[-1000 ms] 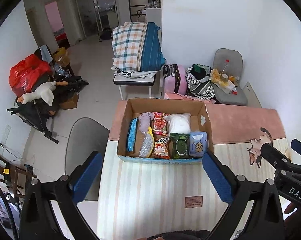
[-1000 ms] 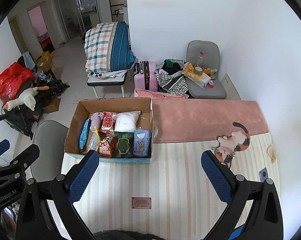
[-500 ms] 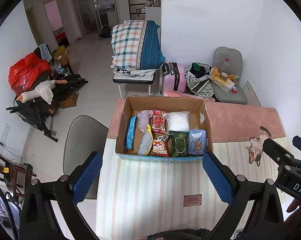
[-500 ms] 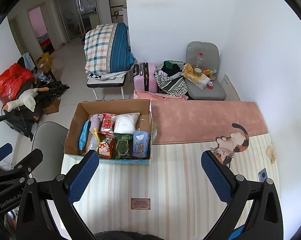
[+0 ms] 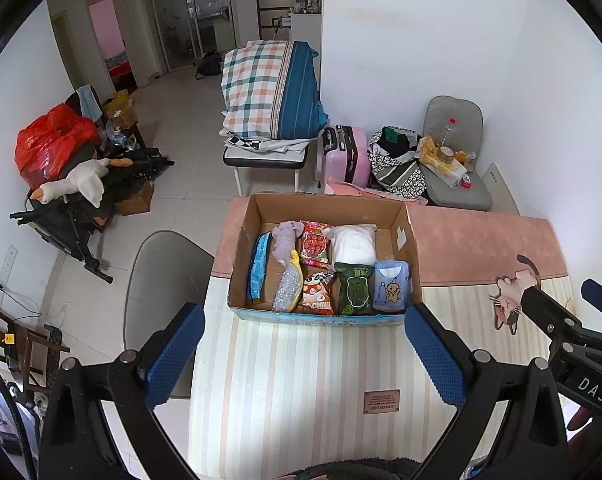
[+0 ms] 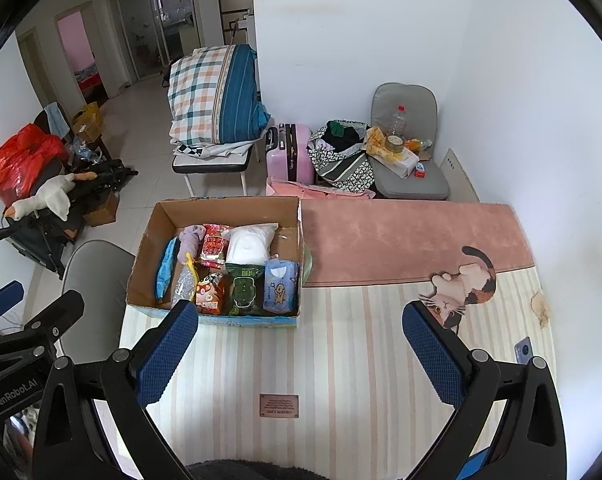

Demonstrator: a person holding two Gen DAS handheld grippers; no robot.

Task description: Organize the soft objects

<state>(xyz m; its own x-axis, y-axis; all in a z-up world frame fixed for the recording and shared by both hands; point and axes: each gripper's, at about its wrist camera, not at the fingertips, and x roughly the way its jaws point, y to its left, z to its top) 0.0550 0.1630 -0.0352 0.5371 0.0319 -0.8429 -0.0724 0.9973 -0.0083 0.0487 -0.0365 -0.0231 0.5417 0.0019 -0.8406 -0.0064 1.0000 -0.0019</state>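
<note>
An open cardboard box [image 5: 411, 276] [image 6: 145, 256] stands on a striped mat. It holds several soft packs: a white bag [image 5: 353, 245] [image 6: 248, 243], a green pack [image 5: 354, 289] [image 6: 243, 289], a light blue tissue pack [image 5: 390, 288] [image 6: 280, 286], red snack bags [image 5: 315, 243] [image 6: 213, 246], a purple soft toy [image 5: 284, 238] and a blue pack [image 5: 257, 268]. My left gripper [image 5: 301, 354] is open and empty, above the mat in front of the box. My right gripper [image 6: 301, 354] is open and empty, to the right of the box front.
A pink rug with a cat figure [image 6: 461, 286] lies right of the box. A grey chair [image 5: 161, 276] stands left of the mat. A pink suitcase [image 6: 289, 154], a bench with folded bedding [image 6: 215, 96] and a cluttered grey seat [image 6: 405, 160] stand behind.
Both grippers have pulled back and risen slightly, so the box sits a little farther off. The box contents are unchanged.
</note>
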